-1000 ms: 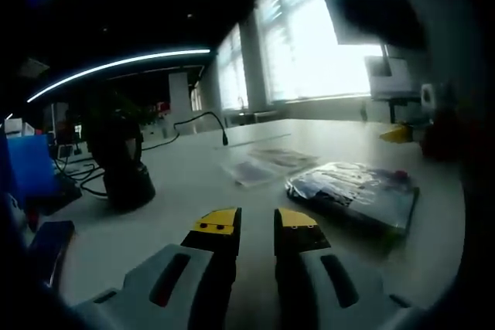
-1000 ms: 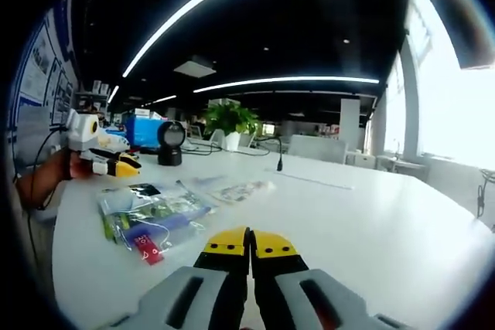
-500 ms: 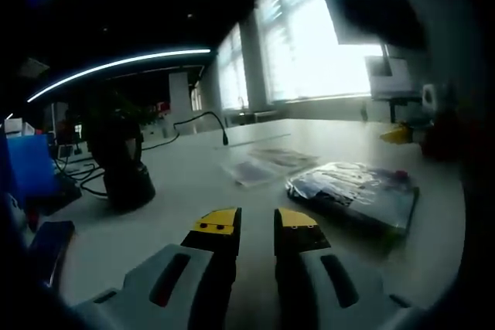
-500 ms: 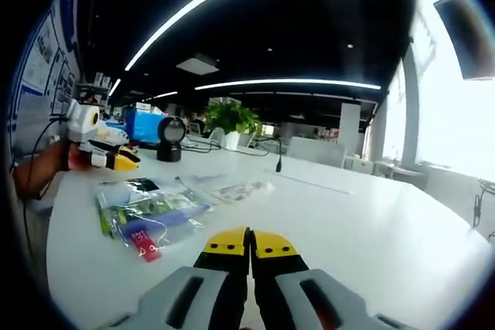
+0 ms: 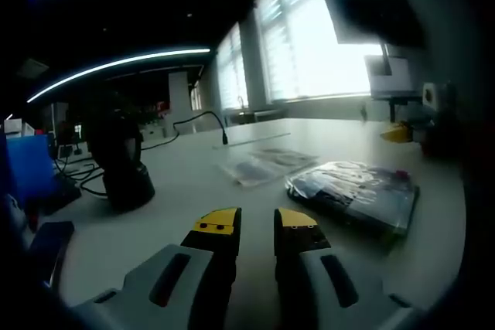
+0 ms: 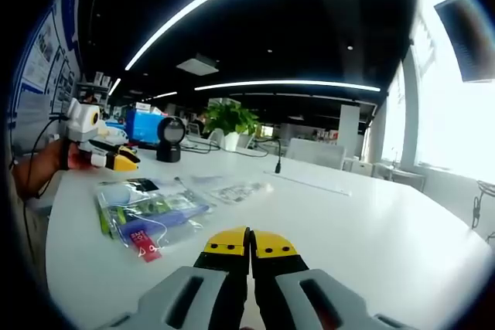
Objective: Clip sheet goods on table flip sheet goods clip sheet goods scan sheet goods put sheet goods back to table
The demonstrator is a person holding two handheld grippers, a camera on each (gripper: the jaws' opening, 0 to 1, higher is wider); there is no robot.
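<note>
So far nothing is clipped: the bag (image 5: 354, 192) of sheet goods lies flat on the white table (image 5: 193, 191), touched by neither tool. In the left gripper view, the left gripper (image 5: 257, 225) hovers low over the table with its yellow-tipped jaws parted and nothing between them; the bag sits ahead and to the right, near, its long axis running from near-left to far-right, one short end turned toward the tips. In the right gripper view, the right gripper (image 6: 249, 244) has its jaws pressed together on nothing, and the bag (image 6: 147, 216) lies ahead and to its left, with a red tag at the near corner. The left gripper (image 6: 104, 157) appears there beyond the bag, held by a hand (image 6: 39, 171).

Both tools look about equally placed; the left, already parted, seems readier for the first clip. A smaller packet (image 5: 267, 164) lies just past the bag, and a black scanner (image 5: 122, 168) stands well apart toward the far left. Bare table surrounds the bag, though the table's near edge seems close on the right gripper's side.
</note>
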